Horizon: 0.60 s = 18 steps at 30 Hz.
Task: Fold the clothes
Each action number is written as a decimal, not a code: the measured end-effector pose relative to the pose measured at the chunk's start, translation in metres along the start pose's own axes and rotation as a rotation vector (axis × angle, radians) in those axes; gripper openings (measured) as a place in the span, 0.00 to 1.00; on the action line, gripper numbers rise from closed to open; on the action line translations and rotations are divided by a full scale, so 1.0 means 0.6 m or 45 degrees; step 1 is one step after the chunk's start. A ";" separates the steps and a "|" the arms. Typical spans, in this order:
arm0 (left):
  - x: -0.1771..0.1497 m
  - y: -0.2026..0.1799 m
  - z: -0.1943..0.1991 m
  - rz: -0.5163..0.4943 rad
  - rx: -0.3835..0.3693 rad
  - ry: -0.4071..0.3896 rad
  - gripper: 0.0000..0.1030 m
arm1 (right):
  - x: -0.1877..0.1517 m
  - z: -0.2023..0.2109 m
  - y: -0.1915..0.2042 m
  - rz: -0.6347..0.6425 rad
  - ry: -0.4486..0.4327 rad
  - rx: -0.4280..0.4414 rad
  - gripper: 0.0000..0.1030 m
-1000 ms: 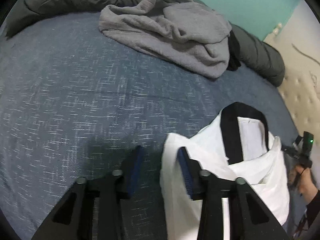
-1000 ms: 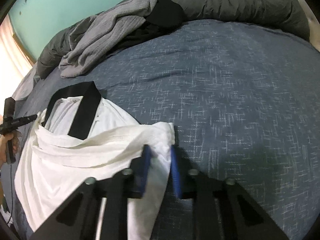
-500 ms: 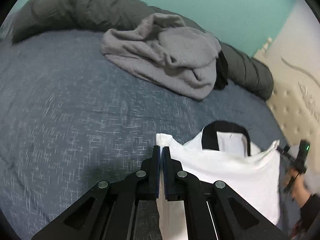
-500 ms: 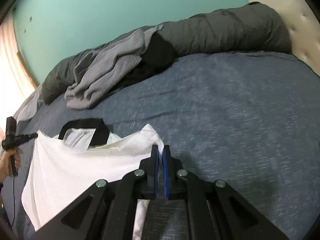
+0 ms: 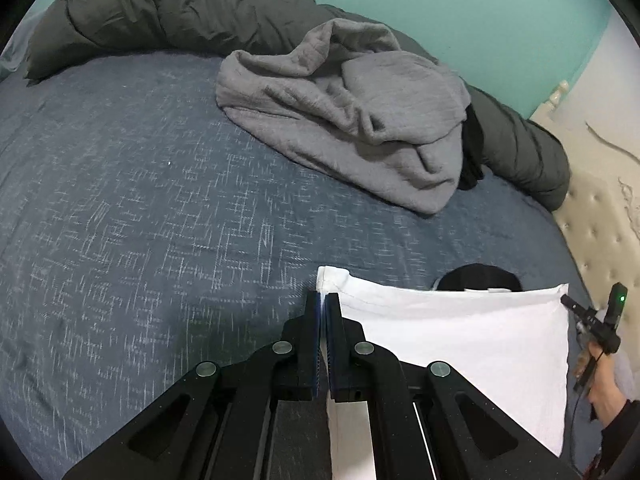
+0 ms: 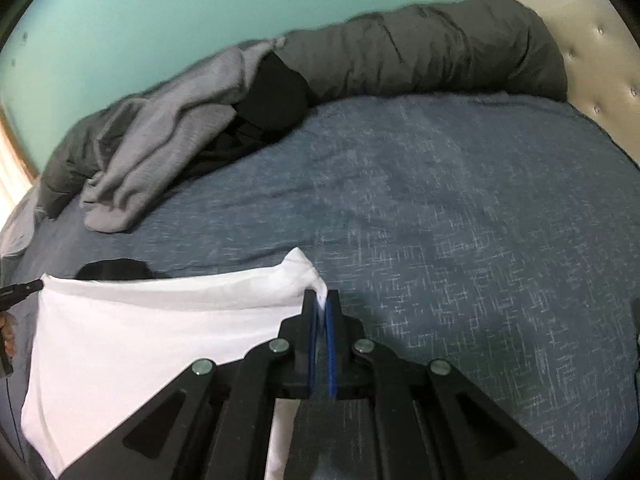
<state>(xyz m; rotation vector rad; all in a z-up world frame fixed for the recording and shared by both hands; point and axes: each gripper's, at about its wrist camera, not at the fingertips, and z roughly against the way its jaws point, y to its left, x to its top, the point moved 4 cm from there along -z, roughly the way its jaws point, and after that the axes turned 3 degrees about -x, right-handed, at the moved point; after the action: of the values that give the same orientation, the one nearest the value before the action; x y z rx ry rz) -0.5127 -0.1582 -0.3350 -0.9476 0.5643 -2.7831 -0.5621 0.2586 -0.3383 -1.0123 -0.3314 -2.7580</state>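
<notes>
A white garment point(image 5: 460, 332) with a black collar point(image 5: 478, 278) hangs stretched between my two grippers above the blue bed. My left gripper point(image 5: 322, 300) is shut on the garment's left corner. In the right wrist view the same white garment point(image 6: 140, 332) spreads to the left, and my right gripper point(image 6: 321, 300) is shut on its bunched right corner. The black collar point(image 6: 114, 270) peeks out behind the taut top edge. The far end of the cloth meets the other gripper point(image 5: 592, 320), held by a hand point(image 5: 600, 384).
The blue speckled bedcover point(image 5: 140, 220) fills most of both views. A crumpled grey sweatshirt point(image 5: 352, 112) lies at the back, over a black garment point(image 6: 276, 96). A dark grey rolled duvet point(image 6: 420, 60) runs along the teal wall. A cream tufted headboard point(image 5: 600, 216) borders the bed.
Both grippers closed on the white garment's corners and lifted it. The crumpled cloth is now pulled taut into a flat sheet, hiding most of the black collar.
</notes>
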 end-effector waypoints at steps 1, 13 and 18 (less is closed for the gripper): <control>0.001 0.001 -0.007 -0.003 0.006 0.008 0.02 | 0.000 -0.008 -0.001 0.001 0.015 -0.007 0.03; -0.031 0.033 0.001 0.117 0.011 0.044 0.14 | -0.034 0.004 -0.033 -0.068 0.084 -0.029 0.13; -0.097 0.046 0.079 0.133 -0.020 0.090 0.16 | -0.079 0.081 -0.038 -0.077 0.163 0.050 0.16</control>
<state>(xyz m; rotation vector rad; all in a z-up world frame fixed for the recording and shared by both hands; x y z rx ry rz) -0.4369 -0.1832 -0.3439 -0.8006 0.6280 -2.7317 -0.5021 0.2980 -0.3365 -0.8246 -0.4010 -2.8410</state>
